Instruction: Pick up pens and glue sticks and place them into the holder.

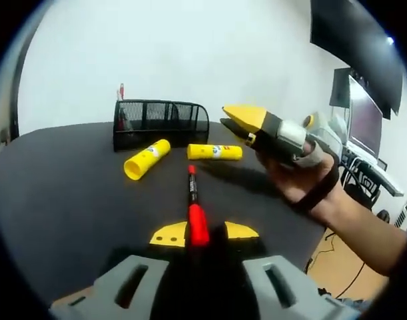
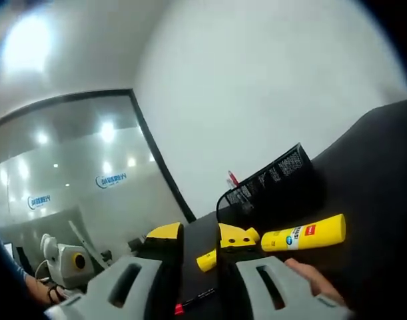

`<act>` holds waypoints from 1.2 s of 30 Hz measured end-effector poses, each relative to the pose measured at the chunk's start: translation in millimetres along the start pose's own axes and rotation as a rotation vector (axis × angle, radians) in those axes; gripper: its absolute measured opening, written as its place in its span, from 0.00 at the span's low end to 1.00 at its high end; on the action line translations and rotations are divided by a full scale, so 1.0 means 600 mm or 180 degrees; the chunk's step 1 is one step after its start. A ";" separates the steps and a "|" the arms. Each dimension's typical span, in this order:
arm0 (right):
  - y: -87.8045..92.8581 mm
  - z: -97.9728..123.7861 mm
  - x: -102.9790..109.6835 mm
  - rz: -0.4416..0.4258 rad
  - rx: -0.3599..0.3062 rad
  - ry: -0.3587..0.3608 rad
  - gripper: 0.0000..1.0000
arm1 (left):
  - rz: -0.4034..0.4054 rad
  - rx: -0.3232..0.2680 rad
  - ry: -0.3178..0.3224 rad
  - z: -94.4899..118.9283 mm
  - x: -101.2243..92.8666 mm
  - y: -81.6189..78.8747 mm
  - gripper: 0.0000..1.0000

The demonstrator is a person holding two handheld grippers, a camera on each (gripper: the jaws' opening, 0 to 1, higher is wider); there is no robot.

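The left gripper is clamped on a red marker pen, its yellow jaw tips pinching the fat red cap end while the thin black barrel points away toward the black mesh holder at the far side of the dark counter. The pen looks light, rigid and smooth plastic, likely to pivot if pinched at one end. Two yellow glue sticks lie just in front of the holder: the left glue stick angled, the right glue stick lying crosswise. Both are hard, slick cylinders that may roll; grip them mid-barrel. The right gripper hovers above the counter, jaws slightly parted and holding nothing
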State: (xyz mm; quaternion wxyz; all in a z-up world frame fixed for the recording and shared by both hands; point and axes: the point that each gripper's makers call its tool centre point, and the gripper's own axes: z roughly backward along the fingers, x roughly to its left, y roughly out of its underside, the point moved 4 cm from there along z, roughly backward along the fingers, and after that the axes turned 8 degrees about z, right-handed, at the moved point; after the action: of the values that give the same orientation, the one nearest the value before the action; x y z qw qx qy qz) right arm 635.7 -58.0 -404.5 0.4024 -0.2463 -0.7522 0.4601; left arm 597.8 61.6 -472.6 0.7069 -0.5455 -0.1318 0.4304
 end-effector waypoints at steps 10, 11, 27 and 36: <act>0.005 0.001 0.004 -0.0023 0.0053 0.0034 0.17 | -0.0041 -0.0056 0.0286 0.009 -0.027 -0.005 0.19; 0.007 0.001 0.004 -0.0048 0.0080 0.0061 0.17 | -0.0033 -0.0092 0.0319 0.012 -0.025 -0.012 0.19; 0.011 -0.005 -0.016 0.0797 0.1525 0.0641 0.21 | -0.0332 -0.1298 0.0549 0.045 0.124 -0.180 0.54; -0.022 -0.017 -0.002 0.1030 0.2090 0.0627 0.21 | -0.0528 -0.1231 0.0681 0.023 0.152 -0.172 0.64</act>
State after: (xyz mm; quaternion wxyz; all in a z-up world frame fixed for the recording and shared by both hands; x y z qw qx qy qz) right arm 644.7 -60.0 -391.0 0.4525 -0.2629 -0.4737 0.7083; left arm 690.9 135.6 -401.8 0.6321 -0.7006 -0.1806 0.2773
